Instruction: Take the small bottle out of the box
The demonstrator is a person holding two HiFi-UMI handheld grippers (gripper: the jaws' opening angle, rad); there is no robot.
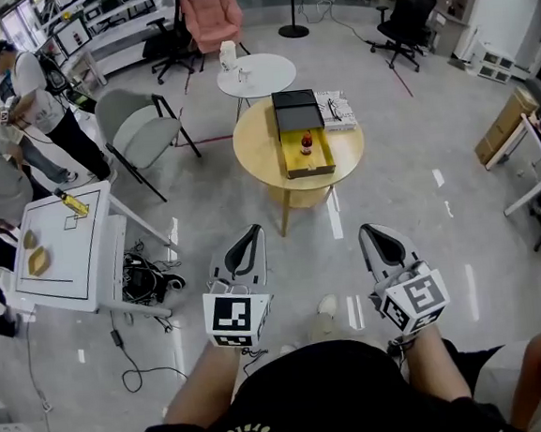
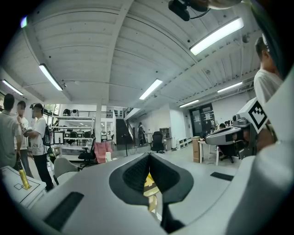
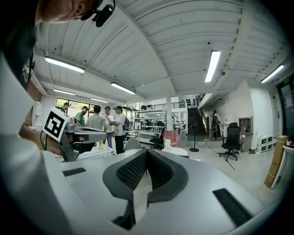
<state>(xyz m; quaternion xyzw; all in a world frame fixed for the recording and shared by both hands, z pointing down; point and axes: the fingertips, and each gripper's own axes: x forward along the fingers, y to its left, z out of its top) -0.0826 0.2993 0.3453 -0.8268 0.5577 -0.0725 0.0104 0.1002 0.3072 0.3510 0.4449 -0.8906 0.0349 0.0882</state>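
Observation:
In the head view, the small bottle (image 1: 306, 143), dark with a red cap, stands upright inside an open yellow box (image 1: 307, 158) on a round wooden table (image 1: 255, 146). The box's black lid (image 1: 297, 110) lies just behind it. My left gripper (image 1: 249, 234) and right gripper (image 1: 377, 232) hover side by side over the floor, well short of the table. Both are shut with nothing between the jaws. In the left gripper view the left gripper (image 2: 148, 158) points up at the room, with a sliver of the yellow box showing below its tips. The right gripper (image 3: 146, 153) also points upward in its own view.
A printed sheet (image 1: 336, 109) lies beside the lid. Behind the wooden table stands a small white round table (image 1: 256, 74), with a grey chair (image 1: 136, 128) to the left. A white square table (image 1: 66, 242) and cables (image 1: 137, 363) are at my left. Several people stand at far left.

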